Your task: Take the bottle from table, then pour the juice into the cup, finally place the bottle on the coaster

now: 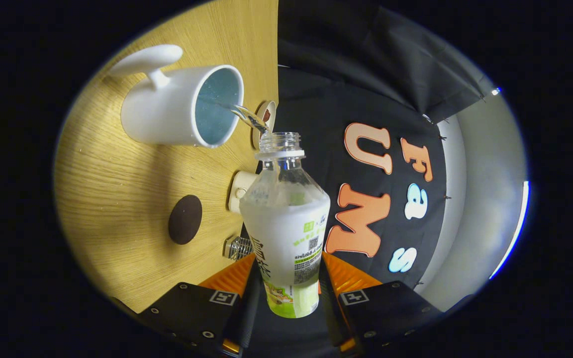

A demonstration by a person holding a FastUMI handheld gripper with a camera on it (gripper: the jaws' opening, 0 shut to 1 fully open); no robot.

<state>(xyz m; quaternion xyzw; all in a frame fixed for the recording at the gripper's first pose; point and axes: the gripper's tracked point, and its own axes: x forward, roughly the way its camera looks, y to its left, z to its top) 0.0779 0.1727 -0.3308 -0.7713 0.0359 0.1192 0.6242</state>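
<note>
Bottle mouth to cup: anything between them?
In the gripper view, a thin stream of clear liquid runs from the bottle mouth into the white cup. Gripper is shut on the bottle.

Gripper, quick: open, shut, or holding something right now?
Gripper: shut on the bottle, tilted and pouring a stream into the white cup.

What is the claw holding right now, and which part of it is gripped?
The claw holds the bottle by its lower labelled body, one finger on each side, while liquid pours into the cup.
</note>
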